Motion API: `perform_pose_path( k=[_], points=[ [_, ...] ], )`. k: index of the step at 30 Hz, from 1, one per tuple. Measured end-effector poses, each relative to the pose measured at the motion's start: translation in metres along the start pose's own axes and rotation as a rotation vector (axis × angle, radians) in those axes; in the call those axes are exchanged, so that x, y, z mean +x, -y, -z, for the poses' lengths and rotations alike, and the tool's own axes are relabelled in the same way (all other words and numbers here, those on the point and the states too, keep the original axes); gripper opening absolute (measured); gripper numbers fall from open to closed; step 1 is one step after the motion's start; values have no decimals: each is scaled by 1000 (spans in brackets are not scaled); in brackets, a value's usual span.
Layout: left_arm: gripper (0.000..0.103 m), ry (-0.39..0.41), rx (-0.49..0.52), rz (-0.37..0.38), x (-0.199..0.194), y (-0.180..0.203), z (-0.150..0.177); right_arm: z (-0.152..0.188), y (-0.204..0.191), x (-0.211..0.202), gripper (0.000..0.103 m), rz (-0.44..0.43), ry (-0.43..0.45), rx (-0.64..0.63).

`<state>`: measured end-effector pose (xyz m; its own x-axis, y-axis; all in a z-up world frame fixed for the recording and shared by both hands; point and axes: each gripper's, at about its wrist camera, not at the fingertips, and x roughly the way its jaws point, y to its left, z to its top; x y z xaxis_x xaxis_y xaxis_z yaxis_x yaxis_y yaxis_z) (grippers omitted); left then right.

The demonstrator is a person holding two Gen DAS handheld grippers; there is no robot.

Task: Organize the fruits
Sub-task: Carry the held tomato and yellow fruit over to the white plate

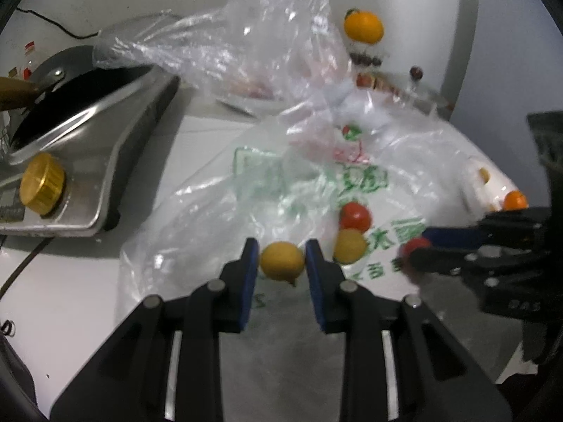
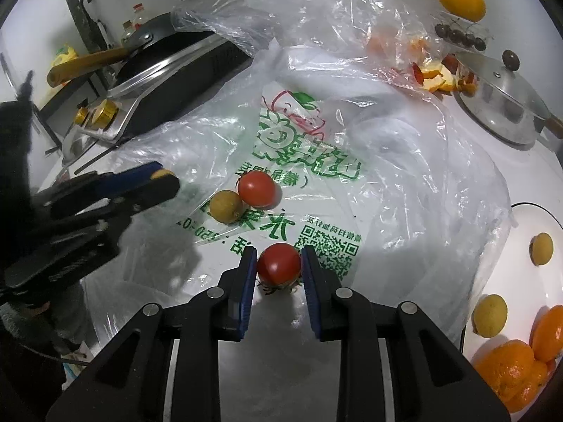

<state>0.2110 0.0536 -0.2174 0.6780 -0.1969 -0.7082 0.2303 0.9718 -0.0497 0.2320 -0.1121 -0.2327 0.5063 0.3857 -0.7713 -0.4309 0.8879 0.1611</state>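
Left claw: clenched on a small yellow fruit, round and smooth, pinched between two blue pads; the black claw frame is rigid, with metal pins at the joints. Right claw: clenched on a red tomato, glossy and round, its dark stem cap facing down; the pads press on both sides. Both fruits sit above a thin, crinkled, translucent plastic bag with green print, spread over the white surface. On the bag, towards the middle of the surface, a second tomato touches a dull yellow fruit. A white plate at the right edge of the surface carries yellow fruits and oranges; a steel pot lid with a dark knob lies at the far right corner; a metal stove with a brass knob stands at the far left, a dark pan on top.
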Motion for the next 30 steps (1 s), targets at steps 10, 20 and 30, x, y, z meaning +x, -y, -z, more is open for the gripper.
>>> perform_pose_path(
  k=[10,20,30],
  points=[
    [42,40,110,-57,-12,18,-2,1,2,1,28,-12,1,-6],
    [35,-84,73,-79,25,3,-6,5,3,2,28,-31,11,-20],
    [27,10,68,-14,-6,7,-9,4,5,-4,28,-54,37,-38]
  ],
)
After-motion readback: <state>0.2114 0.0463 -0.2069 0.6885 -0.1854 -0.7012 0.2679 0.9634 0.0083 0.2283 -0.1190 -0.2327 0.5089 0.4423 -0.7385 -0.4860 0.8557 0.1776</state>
